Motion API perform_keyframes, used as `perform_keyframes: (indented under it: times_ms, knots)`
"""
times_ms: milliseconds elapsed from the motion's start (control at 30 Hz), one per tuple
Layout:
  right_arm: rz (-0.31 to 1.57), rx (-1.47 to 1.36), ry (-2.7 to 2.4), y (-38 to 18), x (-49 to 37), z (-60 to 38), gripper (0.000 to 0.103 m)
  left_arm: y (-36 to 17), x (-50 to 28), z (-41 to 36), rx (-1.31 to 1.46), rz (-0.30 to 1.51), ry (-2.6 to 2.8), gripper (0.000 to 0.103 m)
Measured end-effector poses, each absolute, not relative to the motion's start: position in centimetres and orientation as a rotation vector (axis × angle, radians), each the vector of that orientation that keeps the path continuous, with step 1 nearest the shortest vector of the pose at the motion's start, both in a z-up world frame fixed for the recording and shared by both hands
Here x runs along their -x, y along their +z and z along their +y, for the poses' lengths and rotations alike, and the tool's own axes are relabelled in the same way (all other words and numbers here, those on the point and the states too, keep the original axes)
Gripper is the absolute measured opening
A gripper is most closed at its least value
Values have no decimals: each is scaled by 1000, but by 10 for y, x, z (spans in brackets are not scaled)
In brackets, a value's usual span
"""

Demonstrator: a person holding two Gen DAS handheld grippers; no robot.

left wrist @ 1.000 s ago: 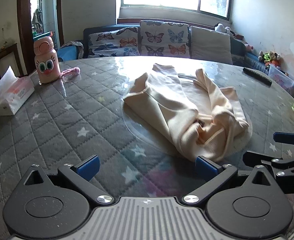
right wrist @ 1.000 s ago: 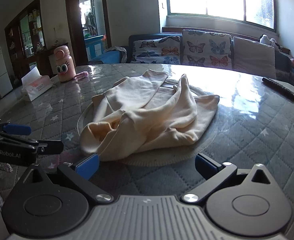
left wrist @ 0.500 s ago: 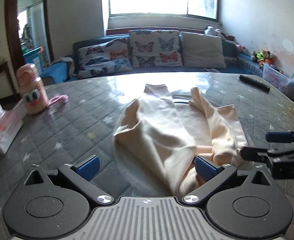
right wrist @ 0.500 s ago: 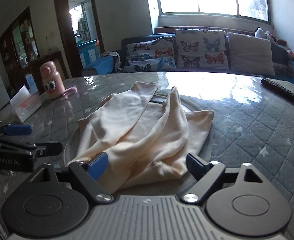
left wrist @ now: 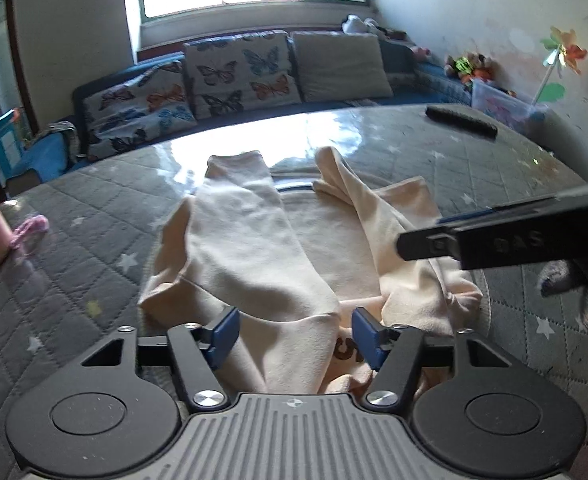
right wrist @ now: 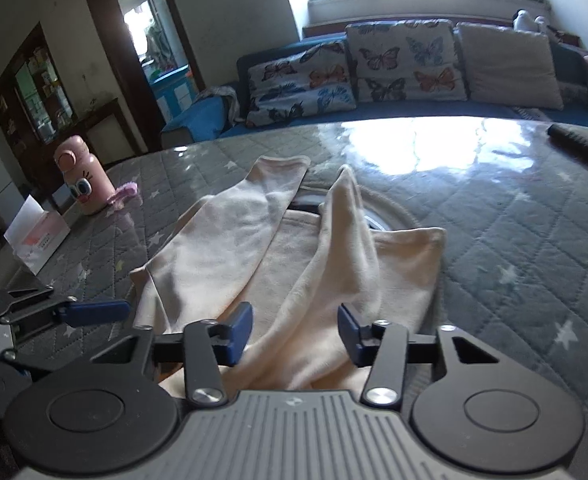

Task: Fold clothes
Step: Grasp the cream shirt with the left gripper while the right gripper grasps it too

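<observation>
A cream long-sleeved garment (left wrist: 253, 248) lies crumpled on the grey quilted table (left wrist: 73, 280), both sleeves pointing away from me; it also shows in the right wrist view (right wrist: 294, 264). My left gripper (left wrist: 294, 334) is open, its blue pads on either side of the garment's near left fold. My right gripper (right wrist: 296, 334) is open, its pads straddling the near right fold. The right gripper's fingers (left wrist: 494, 240) cross the right side of the left wrist view. The left gripper's finger (right wrist: 89, 310) shows at the left of the right wrist view.
A pink cartoon bottle (right wrist: 83, 178) and a tissue box (right wrist: 39, 240) stand at the table's left. A black remote (left wrist: 460, 120) lies at the far right. A sofa with butterfly cushions (left wrist: 237, 76) runs behind the table.
Both grippers have moved forward over the garment's near edge, and their jaws have narrowed around the folds. The garment itself lies as before.
</observation>
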State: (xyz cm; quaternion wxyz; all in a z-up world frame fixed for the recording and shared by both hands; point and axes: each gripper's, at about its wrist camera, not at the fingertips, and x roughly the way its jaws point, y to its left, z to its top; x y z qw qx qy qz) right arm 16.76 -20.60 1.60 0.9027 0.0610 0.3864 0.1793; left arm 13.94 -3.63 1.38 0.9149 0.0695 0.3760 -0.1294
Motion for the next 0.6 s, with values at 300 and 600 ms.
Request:
perform_keyframes:
  times_ms: [300,600]
  knots:
    - [849,-150,393,2,-170,-202,5,15,-141,-27,-113,771,-271,7]
    - [754,-170,385,33,-132,-231,3,65,-104,19,3,640,-201,6]
